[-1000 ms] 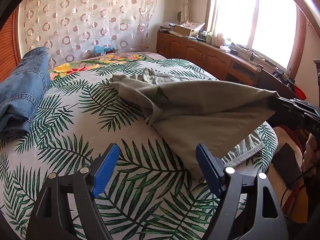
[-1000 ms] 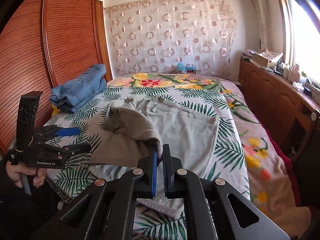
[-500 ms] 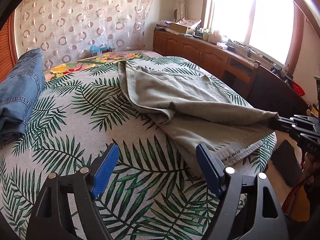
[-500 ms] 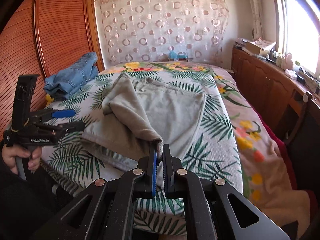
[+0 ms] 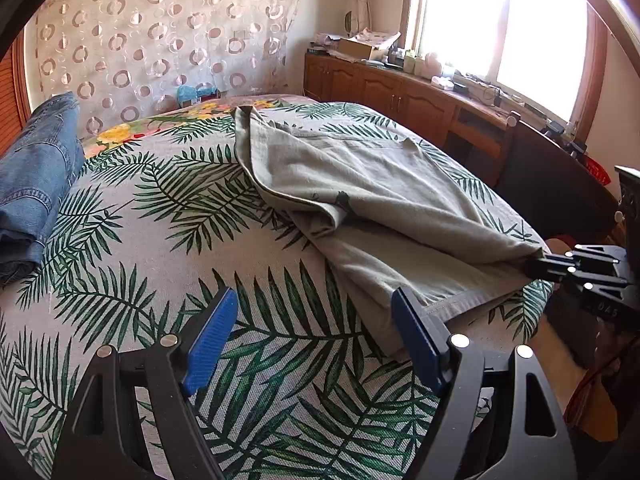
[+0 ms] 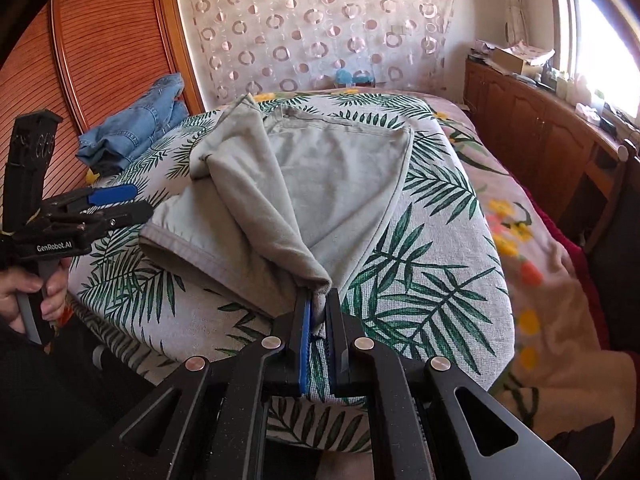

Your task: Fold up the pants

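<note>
Right wrist view shows the right gripper (image 6: 318, 312) at lower centre, its jaws pressed together on a bunched corner of the pants (image 6: 320, 184), which are spread across the middle of the frame on the bed (image 6: 440, 280). From that pinched corner a ridge of cloth is drawn up toward the upper left, while the rest lies flat on the leaf-print cover. The left gripper (image 6: 114, 204) is seen at the left edge, held in a hand (image 6: 28, 292), its jaws spread with nothing between them; in the left wrist view the same jaws are seen at the bottom, with the hemmed pants edge (image 5: 460, 304) just beside the right-hand pad. The pants are judged to be light, soft and limp: cloth sags and creases wherever it is not supported, so slack can be expected between grip points. A hold is best taken at a hem or corner, where the doubled, stitched edge is thicker and less likely to slip from the pads. "GenRobot.AI" can be read on the left gripper; a marking on the right gripper in the left wrist view is too blurred to be read. Jeans (image 6: 136, 132) lie at the upper left, well apart.
</note>
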